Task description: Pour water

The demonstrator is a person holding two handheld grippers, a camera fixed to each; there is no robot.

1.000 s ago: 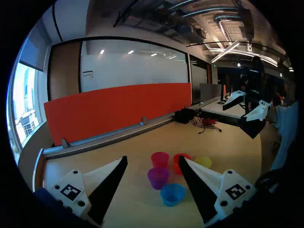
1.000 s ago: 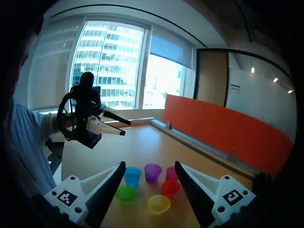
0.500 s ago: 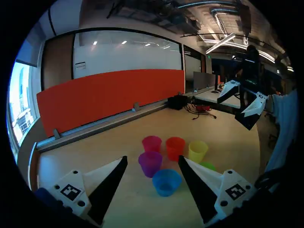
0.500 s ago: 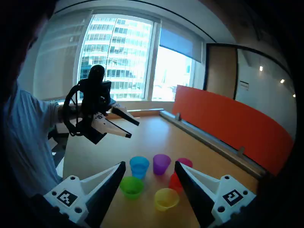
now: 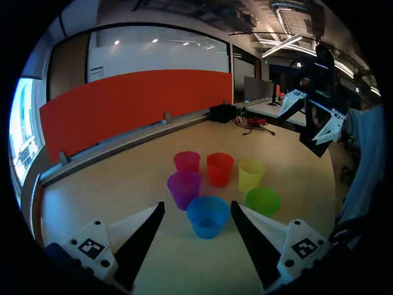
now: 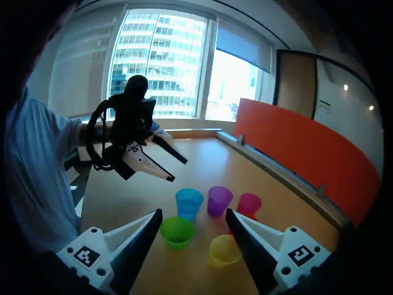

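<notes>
Blue cup (image 5: 208, 222) stands upright dead ahead of the left claw (image 5: 196, 204), just beyond its spread, empty fingertips, while the right claw (image 6: 193, 211), also spread, faces the green cup (image 6: 177, 232).

No legible text, numbers or brands anywhere. Closest thing: black-and-white square code tags (image 5: 91, 249) on the fingers of the left gripper (image 5: 196, 204), lower left and lower right of the left gripper view. The right gripper (image 6: 193, 211) has the same kind; pattern only, no characters. Small white notice (image 5: 97, 73) on the glass wall (image 5: 157, 54), upper left, too small to read
</notes>
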